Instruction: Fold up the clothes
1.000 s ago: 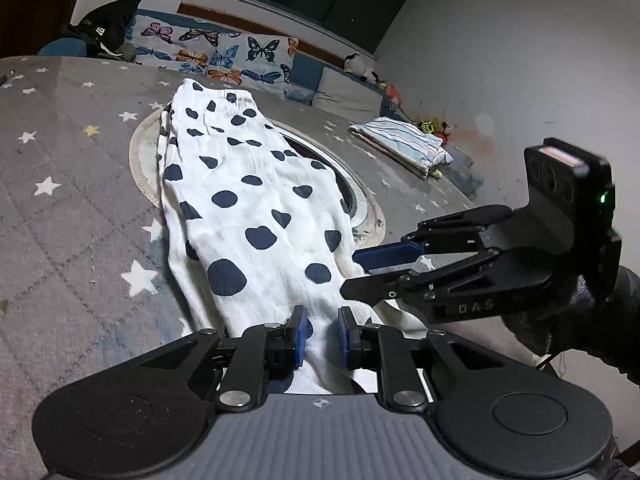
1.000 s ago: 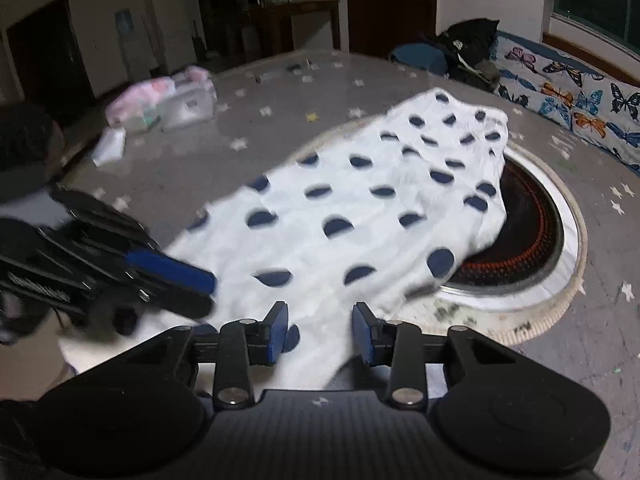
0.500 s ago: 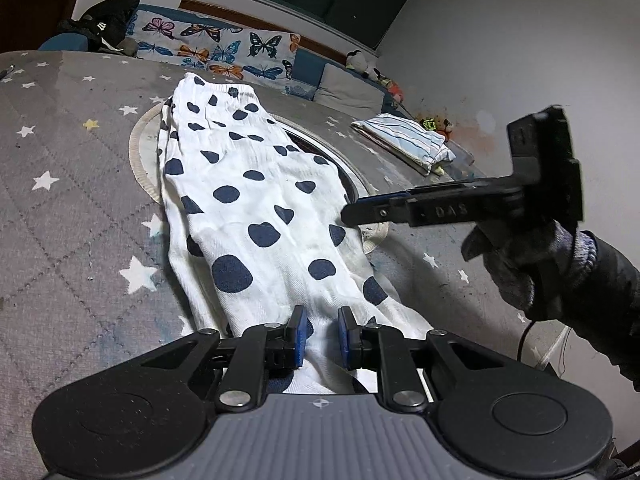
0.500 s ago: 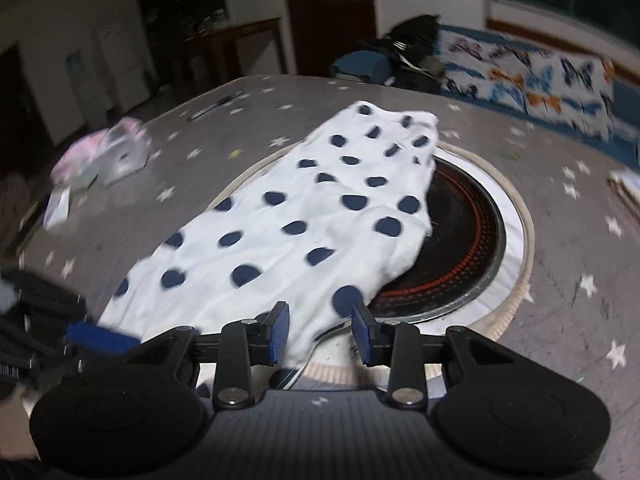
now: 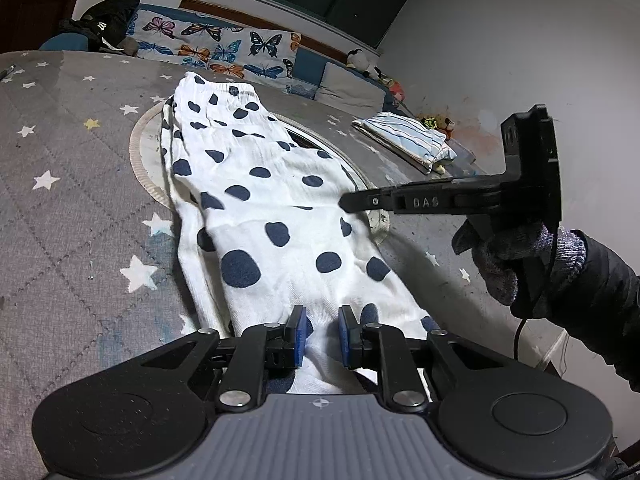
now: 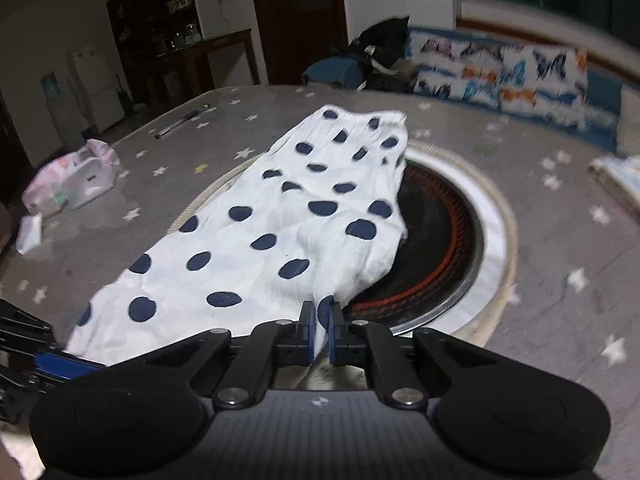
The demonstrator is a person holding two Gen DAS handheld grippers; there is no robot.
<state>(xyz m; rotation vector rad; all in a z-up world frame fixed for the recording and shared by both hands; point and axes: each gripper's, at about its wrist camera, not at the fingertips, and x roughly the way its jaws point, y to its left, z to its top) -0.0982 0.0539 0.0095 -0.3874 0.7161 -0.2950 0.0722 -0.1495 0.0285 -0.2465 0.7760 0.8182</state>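
Note:
White trousers with navy dots (image 5: 260, 200) lie lengthwise on the grey star-print table (image 5: 60, 220), elastic waistband at the far end, partly over a round recessed burner (image 6: 448, 240). My left gripper (image 5: 321, 332) sits at the near end, its blue pads closed on a bunched strip of the cloth. My right gripper (image 6: 320, 332) is shut on the trousers' (image 6: 280, 220) right-hand edge beside the burner, a thin fold pinched between the pads. In the left wrist view the right gripper (image 5: 348, 202) shows side-on at that edge, held by a gloved hand (image 5: 504, 256). The left gripper's fingers (image 6: 64, 360) show at the lower left.
A folded striped cloth (image 5: 404, 142) lies on the table's far right. A pink-white packet (image 6: 68, 180) and a pen (image 6: 182, 122) lie at the left. A bench with butterfly cushions (image 5: 224, 52) and a black bag (image 5: 104, 20) stands behind the table.
My right gripper moved away from the left one along the trousers' right edge, rolled onto its side, and closed on that edge. The left gripper kept still.

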